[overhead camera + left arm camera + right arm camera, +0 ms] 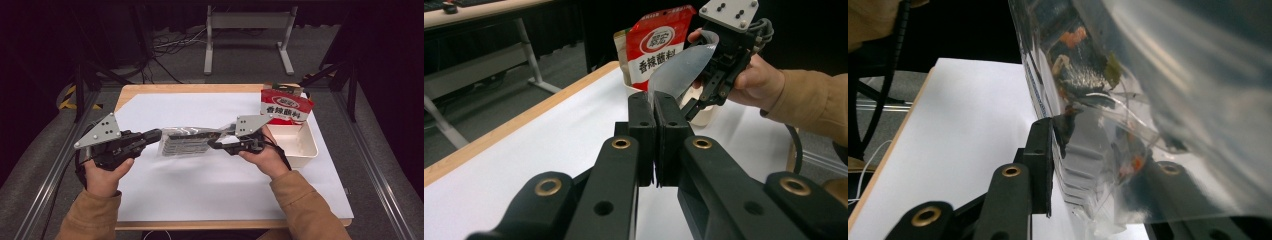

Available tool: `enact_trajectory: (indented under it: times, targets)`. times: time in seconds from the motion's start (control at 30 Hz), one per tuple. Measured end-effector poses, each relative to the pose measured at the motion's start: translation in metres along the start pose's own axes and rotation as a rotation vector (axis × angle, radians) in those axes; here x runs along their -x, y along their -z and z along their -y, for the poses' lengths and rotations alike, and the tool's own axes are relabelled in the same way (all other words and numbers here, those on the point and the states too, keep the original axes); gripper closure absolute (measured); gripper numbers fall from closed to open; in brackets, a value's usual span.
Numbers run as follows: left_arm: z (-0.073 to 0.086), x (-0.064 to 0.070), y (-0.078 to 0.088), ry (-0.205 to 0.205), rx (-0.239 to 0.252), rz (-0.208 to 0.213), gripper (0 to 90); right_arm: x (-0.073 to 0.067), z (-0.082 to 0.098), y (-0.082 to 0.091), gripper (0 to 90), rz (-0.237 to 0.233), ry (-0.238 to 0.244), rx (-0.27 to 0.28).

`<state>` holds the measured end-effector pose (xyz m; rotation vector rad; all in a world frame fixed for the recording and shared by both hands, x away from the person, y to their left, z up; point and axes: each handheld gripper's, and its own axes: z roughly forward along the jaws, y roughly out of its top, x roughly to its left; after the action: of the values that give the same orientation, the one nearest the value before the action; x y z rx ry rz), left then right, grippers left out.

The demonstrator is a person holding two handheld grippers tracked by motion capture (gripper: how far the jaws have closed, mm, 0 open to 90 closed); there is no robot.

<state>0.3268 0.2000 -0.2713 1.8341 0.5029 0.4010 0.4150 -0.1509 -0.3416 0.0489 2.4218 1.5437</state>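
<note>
Clear plastic bag (187,141), dark contents, stretched between clamping left tool (152,135) and right tool (214,145).

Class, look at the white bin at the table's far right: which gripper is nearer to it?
Right. The right gripper is just beside the white bin, while the left gripper is across the table, beyond the clear bag.

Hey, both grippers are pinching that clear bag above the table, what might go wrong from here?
1. The clear bag is stretched between the left gripper and right gripper; pulling apart might tear it.
2. Each grip is at an edge, so the film may slip free.
3. The red pouch stands in the white bin nearby; a swing could topple it.
</note>
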Motion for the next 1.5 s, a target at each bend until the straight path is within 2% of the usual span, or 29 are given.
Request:
enact_trajectory:
  times: [0.2, 0.33, 0.6, 0.77, 0.93, 1.13, 1.4, 1.5]
  targets:
    - [0.000, -0.001, 0.001, 0.010, 0.008, -0.003, 87.9, 0.001, 0.001, -0.002, 64.9, -0.004, -0.016, 0.023]
    - [0.002, -0.005, 0.004, 0.035, 0.019, -0.011, 87.9, -0.002, 0.001, 0.000, 66.3, -0.009, -0.030, 0.066]
    - [0.007, -0.014, 0.005, 0.084, 0.021, -0.029, 88.0, -0.004, -0.003, 0.002, 67.8, -0.008, -0.041, 0.088]
    - [0.009, -0.018, 0.005, 0.102, 0.013, -0.058, 87.9, -0.008, -0.005, 0.002, 71.9, -0.037, -0.064, 0.098]
    - [0.011, -0.021, 0.007, 0.118, 0.024, -0.056, 87.5, -0.014, -0.010, 0.003, 73.5, -0.063, -0.077, 0.092]
    - [0.011, -0.021, 0.008, 0.115, 0.034, -0.046, 85.0, -0.016, -0.013, 0.007, 73.8, -0.088, -0.114, 0.091]
    - [0.010, -0.019, 0.009, 0.098, 0.061, -0.017, 71.5, -0.016, -0.018, 0.022, 73.8, -0.112, -0.169, 0.071]
    - [0.011, -0.018, 0.009, 0.089, 0.066, -0.010, 68.4, -0.016, -0.018, 0.026, 73.8, -0.105, -0.175, 0.059]
